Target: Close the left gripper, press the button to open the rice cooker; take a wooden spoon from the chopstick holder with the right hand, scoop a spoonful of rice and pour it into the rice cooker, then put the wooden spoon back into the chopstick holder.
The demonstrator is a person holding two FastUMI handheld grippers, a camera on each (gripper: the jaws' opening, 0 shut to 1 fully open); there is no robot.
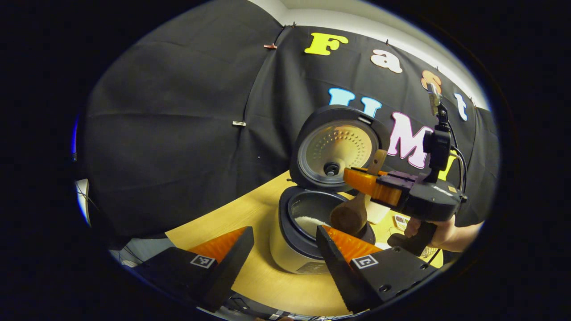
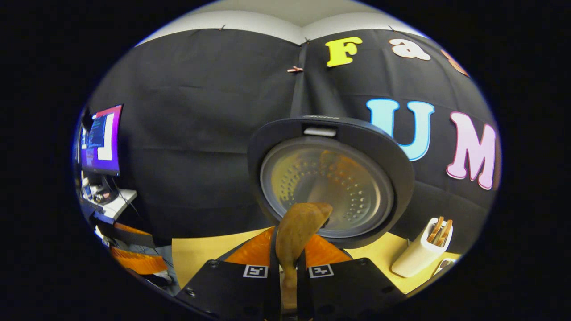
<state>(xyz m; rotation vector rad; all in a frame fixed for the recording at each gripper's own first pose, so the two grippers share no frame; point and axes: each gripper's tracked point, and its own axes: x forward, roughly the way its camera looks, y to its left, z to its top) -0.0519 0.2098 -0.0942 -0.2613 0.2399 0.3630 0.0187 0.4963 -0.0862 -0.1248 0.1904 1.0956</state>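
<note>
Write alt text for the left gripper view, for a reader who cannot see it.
The right gripper holds a wooden spoon, bowl tipped down, over an open rice cooker with white rice in its pot. The cooker stands on a wooden table, lid raised. The left gripper is open in the foreground.

The rice cooker (image 1: pixel 294 249) has a smooth, faintly glossy cream plastic body with a dark matt rim. Its raised lid (image 2: pixel 332 187) wears a matt dark plastic shell, and the inner plate is brushed, shiny metal, dimpled with small holes. The wooden spoon (image 1: pixel 350 216) is smooth brown wood with a dull sheen. The counter (image 1: pixel 250 218) shows a pale, smooth wood-grain finish. The chopstick holder (image 2: pixel 419 254) near the counter's right edge looks like smooth, matt white plastic. The wall behind is matt black cloth, creased.
</note>
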